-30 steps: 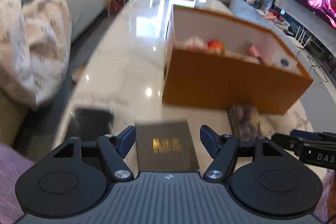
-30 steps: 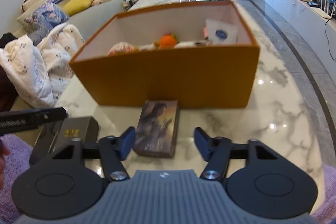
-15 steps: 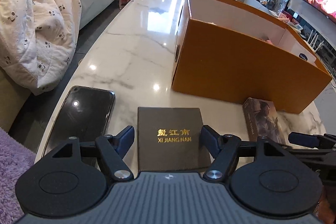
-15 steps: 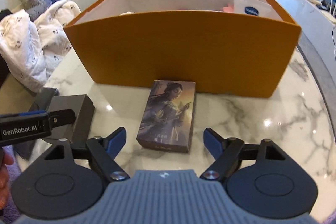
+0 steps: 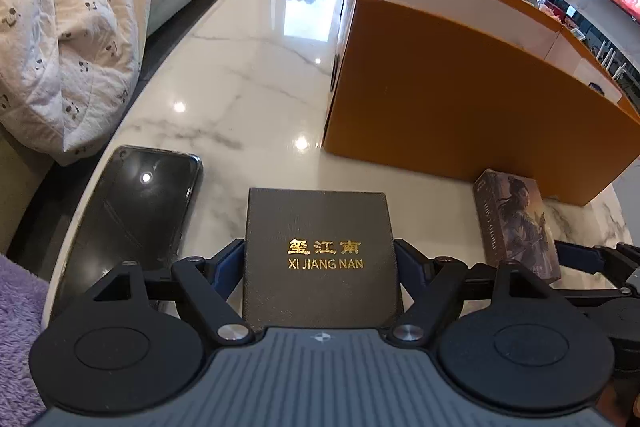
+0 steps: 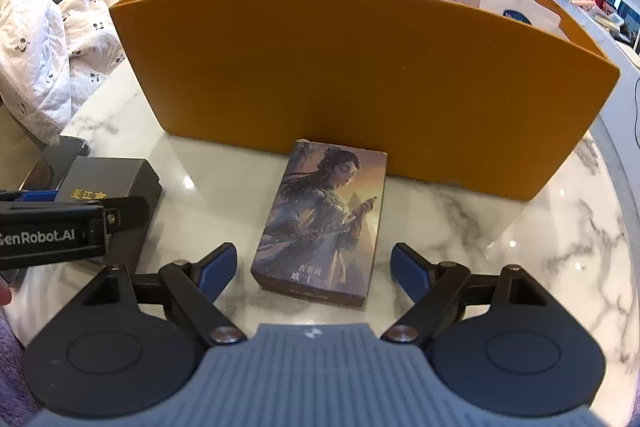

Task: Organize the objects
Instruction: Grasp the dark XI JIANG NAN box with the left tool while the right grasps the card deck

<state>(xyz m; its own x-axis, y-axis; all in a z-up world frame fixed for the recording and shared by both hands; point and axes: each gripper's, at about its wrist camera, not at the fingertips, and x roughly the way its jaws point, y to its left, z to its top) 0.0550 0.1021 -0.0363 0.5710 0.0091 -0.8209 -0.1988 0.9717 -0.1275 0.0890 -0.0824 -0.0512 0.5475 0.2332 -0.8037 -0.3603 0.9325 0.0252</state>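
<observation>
Left gripper (image 5: 320,263), jaws opening, straddles the black box (image 5: 320,251); right gripper (image 6: 314,273), jaws wide, frames the card box (image 6: 324,223) before the orange bin (image 6: 360,83): centre each, then close squarely.

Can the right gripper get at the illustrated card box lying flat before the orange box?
Probably yes: the right gripper is open, the illustrated card box lies centred ahead of it, nothing between. The orange box stands behind.

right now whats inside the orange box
Over the orange box rim only its white inner walls and a white card with a blue logo at the right end show. The tall front wall hides the floor and anything lying there.
</observation>
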